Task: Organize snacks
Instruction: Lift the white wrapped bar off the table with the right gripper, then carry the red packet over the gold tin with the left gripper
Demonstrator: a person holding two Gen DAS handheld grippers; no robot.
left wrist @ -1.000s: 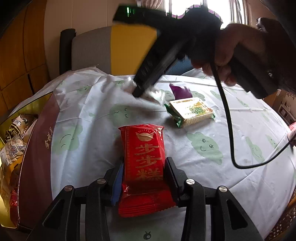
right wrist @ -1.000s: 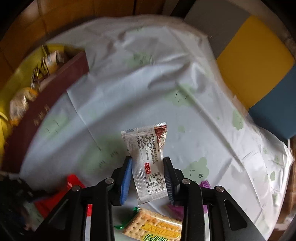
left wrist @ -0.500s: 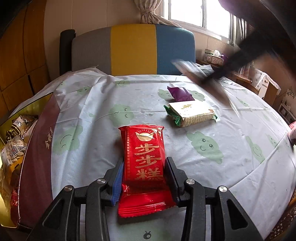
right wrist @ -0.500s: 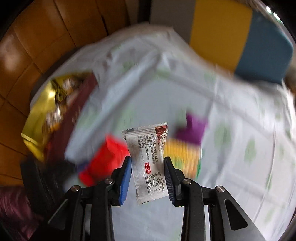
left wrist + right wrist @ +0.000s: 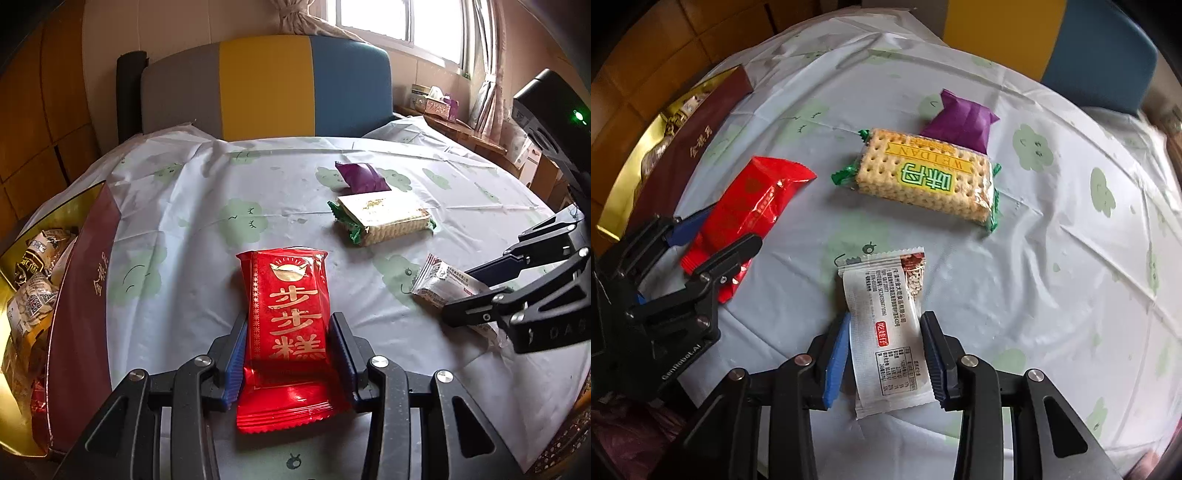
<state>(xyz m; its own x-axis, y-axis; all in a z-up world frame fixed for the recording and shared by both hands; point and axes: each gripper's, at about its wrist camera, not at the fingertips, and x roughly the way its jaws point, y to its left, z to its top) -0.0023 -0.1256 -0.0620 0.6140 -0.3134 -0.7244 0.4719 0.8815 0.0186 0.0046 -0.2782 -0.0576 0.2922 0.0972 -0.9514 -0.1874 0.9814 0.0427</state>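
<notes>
Basically, right gripper (image 5: 884, 345) had its jaws just easing open, white packet (image 5: 886, 328) between them on the tablecloth (image 5: 1052, 258), pads barely off it. Left gripper (image 5: 288, 354) clamped the red packet (image 5: 286, 317), lying flat. Cracker pack (image 5: 923, 177) and purple pouch (image 5: 960, 122) sat further out; snack box (image 5: 79, 295) at table's left edge.

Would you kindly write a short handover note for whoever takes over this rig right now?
Left tool: closed on the red packet, low over the tablecloth.
Right tool: jaws have just been opening, with the white packet between them, down at the cloth; grip unclear.
Loose on the cloth: biscuit pack, purple packet right behind it.
Done: some snacks lie in the maroon box.
Left: probably boxing these four packets.
</notes>
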